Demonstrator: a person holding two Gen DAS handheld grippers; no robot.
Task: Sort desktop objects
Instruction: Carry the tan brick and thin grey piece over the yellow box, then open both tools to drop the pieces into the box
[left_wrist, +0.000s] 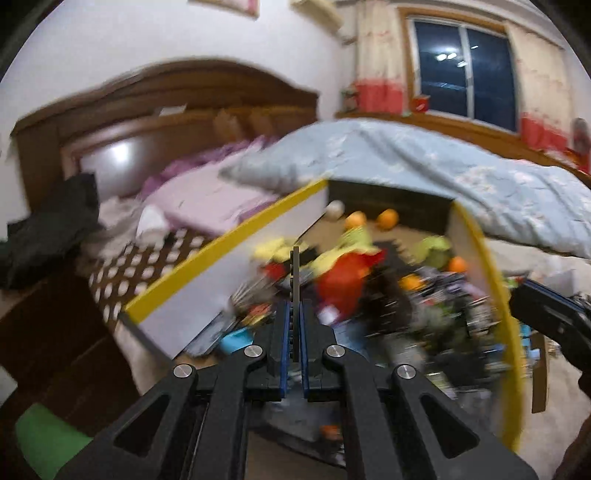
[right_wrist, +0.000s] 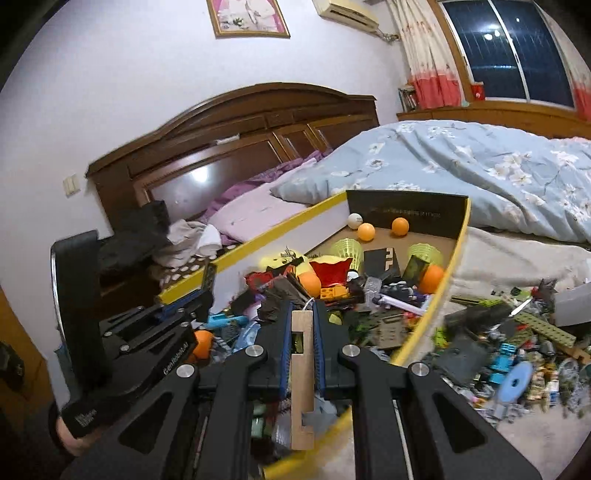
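In the left wrist view, my left gripper (left_wrist: 294, 308) is shut on a thin dark studded strip (left_wrist: 294, 273) that stands up between its fingers. It hovers over a yellow-rimmed box (left_wrist: 221, 240) crammed with blurred toy parts. My right gripper (right_wrist: 303, 310) is shut on a tan wooden slotted piece (right_wrist: 303, 369), above the near end of the same box (right_wrist: 266, 230). In the right wrist view the left gripper (right_wrist: 184, 306) shows at the left with the dark strip (right_wrist: 208, 277). The right gripper (left_wrist: 546, 314) peeks in at the right edge of the left wrist view.
Orange balls (right_wrist: 400, 226), a white ball (right_wrist: 355, 219) and a red part (right_wrist: 330, 271) lie in the box. A loose heap of bricks (right_wrist: 517, 350) spreads on the cover to its right. A blue floral quilt (right_wrist: 480, 166) and a wooden headboard (right_wrist: 229, 125) are behind.
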